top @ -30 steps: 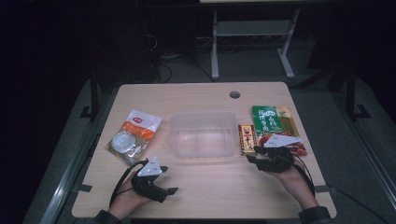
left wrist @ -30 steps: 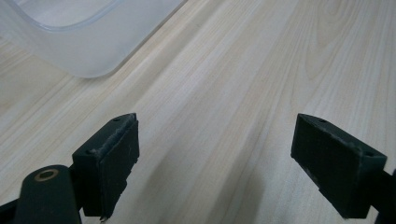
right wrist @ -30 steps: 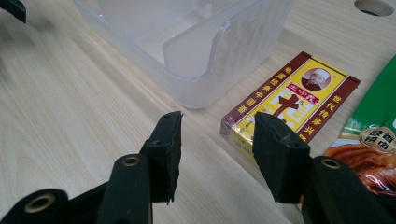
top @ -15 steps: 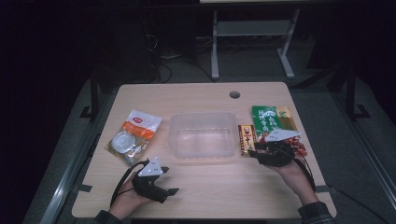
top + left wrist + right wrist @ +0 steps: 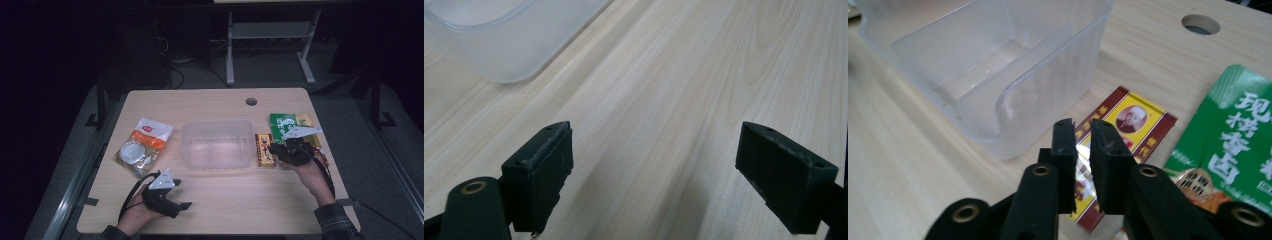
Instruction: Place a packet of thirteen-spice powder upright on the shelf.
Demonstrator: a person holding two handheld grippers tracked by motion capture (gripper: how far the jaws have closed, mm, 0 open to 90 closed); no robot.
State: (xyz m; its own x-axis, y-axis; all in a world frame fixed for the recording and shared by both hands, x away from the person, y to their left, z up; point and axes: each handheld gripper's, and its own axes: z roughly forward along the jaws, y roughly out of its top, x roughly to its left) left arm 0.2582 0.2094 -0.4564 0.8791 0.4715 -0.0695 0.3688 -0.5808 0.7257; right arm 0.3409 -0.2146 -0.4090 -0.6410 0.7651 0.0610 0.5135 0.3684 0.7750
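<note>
Right tongs just closing, nearly clenched over the red-and-yellow packet — nothing visibly pinched; packet flat on the surface, just beside the clear tub — left tongs released, wide apart

Lighting: high view dim, surroundings near black; pale wooden table lit from above. Gripper views bright, sharp; clear plastic container shows soft glare.
</note>
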